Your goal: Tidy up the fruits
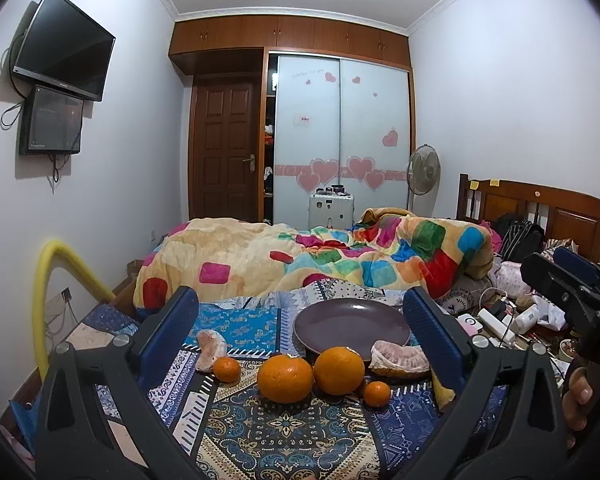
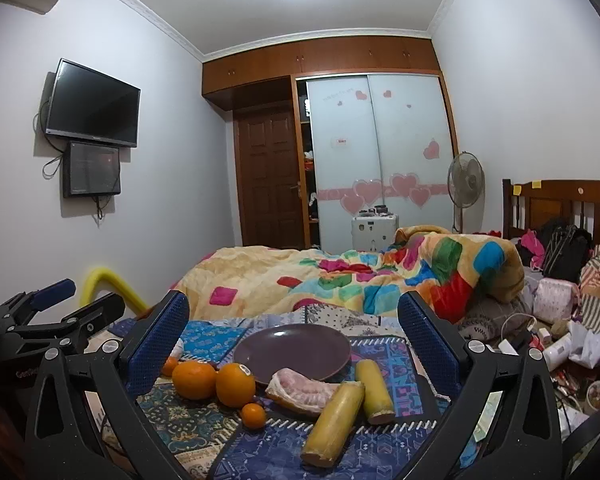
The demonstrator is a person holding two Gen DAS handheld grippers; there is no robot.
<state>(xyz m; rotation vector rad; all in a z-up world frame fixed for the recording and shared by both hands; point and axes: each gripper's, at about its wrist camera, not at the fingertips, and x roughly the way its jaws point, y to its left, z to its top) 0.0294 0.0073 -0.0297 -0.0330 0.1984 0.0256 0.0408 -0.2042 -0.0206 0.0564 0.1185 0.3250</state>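
Note:
A purple plate [image 1: 350, 326] [image 2: 292, 350] lies empty on the patterned bedspread. In front of it sit two large oranges [image 1: 285, 378] [image 1: 339, 370], two small tangerines [image 1: 227, 369] [image 1: 377, 393], and peeled pomelo pieces [image 1: 211, 350] [image 1: 399, 360]. The right wrist view also shows two yellow sugarcane pieces [image 2: 334, 424] [image 2: 375, 391], the oranges [image 2: 193, 380] [image 2: 235, 385], a tangerine [image 2: 253, 415] and the pomelo piece [image 2: 304, 390]. My left gripper [image 1: 300, 344] is open and empty, hovering before the fruit. My right gripper [image 2: 296, 344] is open and empty too.
A colourful quilt [image 1: 308, 256] is heaped behind the plate. Clutter of chargers, bottles and bags [image 2: 548, 340] lies at the right by the wooden headboard [image 2: 560, 204]. A yellow tube [image 1: 48, 288] curves at the left wall.

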